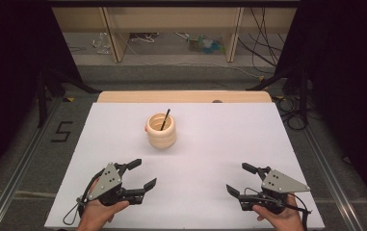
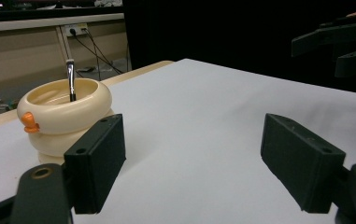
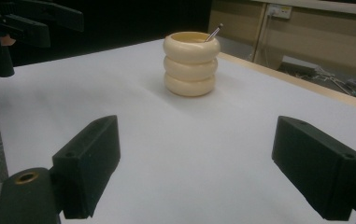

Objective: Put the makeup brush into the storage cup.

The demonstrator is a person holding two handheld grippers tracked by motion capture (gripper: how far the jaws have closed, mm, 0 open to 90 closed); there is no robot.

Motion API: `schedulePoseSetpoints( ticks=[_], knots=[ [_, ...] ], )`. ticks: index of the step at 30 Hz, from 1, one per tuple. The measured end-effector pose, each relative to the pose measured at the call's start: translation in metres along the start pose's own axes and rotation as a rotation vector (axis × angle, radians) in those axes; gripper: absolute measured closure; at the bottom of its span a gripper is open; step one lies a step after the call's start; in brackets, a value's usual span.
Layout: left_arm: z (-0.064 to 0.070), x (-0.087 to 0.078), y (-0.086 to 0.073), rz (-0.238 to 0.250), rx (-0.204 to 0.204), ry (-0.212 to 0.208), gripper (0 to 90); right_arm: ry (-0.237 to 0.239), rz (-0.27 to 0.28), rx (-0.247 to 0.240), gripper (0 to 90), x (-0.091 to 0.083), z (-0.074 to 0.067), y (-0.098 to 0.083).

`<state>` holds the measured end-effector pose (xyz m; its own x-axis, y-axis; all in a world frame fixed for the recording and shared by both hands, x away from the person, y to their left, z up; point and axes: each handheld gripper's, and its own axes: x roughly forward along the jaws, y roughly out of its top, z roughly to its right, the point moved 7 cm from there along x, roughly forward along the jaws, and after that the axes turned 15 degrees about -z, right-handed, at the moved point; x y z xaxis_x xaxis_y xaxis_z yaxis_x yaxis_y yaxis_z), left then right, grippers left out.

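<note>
A cream holder (image 1: pixel 161 131) shaped like stacked rings stands upright in the middle of the white table (image 1: pixel 210 144). A thin dark stick (image 1: pixel 164 119) leans inside it. In the left gripper view the holder (image 2: pixel 59 116) shows a small orange knob (image 2: pixel 28 122) and the stick (image 2: pixel 71 81) has a metal end. The right gripper view has the holder (image 3: pixel 191 63) farther ahead with the stick tip (image 3: pixel 215 31) at its rim. My left gripper (image 1: pixel 139 174) hovers open near the front left. My right gripper (image 1: pixel 241 178) is open at the front right. Both hold nothing.
A wooden strip (image 1: pixel 186 96) borders the table's far edge. Beyond it lie grey floor, shelf legs (image 1: pixel 116 38) and loose cables (image 1: pixel 263 53). Dark curtains flank both sides. A floor mark "5" (image 1: pixel 61 131) sits left of the table.
</note>
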<state>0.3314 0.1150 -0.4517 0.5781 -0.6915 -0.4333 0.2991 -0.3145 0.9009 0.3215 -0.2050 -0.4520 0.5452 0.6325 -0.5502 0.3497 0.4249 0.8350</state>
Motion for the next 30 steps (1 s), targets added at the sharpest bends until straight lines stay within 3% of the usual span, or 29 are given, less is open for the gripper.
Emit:
schedulePoseSetpoints(
  ticks=[2,3,8,21,23,24,30],
  knots=[
    [-0.0013,0.0,-0.0006,-0.007,0.02,0.001,22.0,0.001,0.007,0.0,16.4,0.0004,0.0001,0.0004],
    [-0.0004,0.0005,-0.0011,-0.007,-0.001,-0.002,21.9,0.0,0.001,-0.001,16.4,0.0002,0.0002,0.0001],
    [-0.0005,0.0002,-0.0004,0.0,-0.008,0.002,20.6,0.001,0.007,-0.003,16.4,0.0002,0.0,0.0004],
    [-0.0017,0.0,0.0001,0.003,-0.01,0.008,20.2,-0.012,0.009,0.0,16.4,-0.0004,0.0016,0.0003],
    [-0.0022,-0.0001,0.0003,0.0,0.013,0.007,20.2,-0.011,0.008,0.0,16.3,-0.0002,0.0015,0.0004],
    [-0.0009,0.0002,-0.0001,0.002,-0.013,0.006,20.2,-0.008,0.009,0.002,16.3,-0.0002,0.0011,0.0005],
    [-0.0013,-0.0001,0.0004,0.006,-0.01,0.007,20.2,-0.012,0.008,0.0,16.3,-0.0002,0.0016,0.0004]
  ],
)
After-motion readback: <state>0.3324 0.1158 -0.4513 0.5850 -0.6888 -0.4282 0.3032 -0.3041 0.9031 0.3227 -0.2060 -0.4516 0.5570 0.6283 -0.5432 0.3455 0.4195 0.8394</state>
